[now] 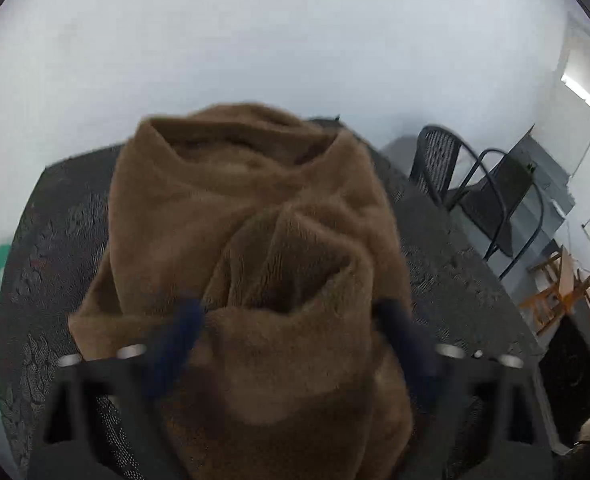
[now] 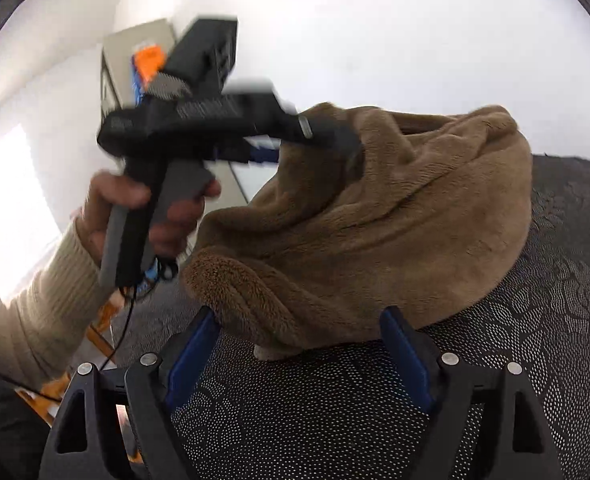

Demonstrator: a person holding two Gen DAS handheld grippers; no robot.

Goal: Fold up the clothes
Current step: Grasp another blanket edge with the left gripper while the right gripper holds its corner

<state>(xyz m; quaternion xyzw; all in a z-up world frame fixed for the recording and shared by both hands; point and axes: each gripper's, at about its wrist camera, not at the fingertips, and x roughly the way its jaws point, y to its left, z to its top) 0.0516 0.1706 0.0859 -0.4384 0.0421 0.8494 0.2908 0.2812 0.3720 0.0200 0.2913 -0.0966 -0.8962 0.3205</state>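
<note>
- While the brown fleece garment [image 2: 375, 216] sits bunched on the dark patterned tablecloth [image 2: 535, 380], part of it is lifted off the surface
- Left gripper [image 1: 291, 320] has its blue pads pinching a thick fold of the garment; in the right wrist view its black finger [image 2: 327, 132] digs into the raised cloth
- A hand [image 2: 143, 216] in a cream ribbed sleeve [image 2: 35, 312] holds that gripper's handle
- Right gripper [image 2: 299, 344] stands with jaws wide apart, the garment's lower hem lying between the pads, neither pad pressing on it
- Black mesh chair [image 1: 467, 184] stands beyond the table, by a white wall [image 1: 295, 40]
</note>
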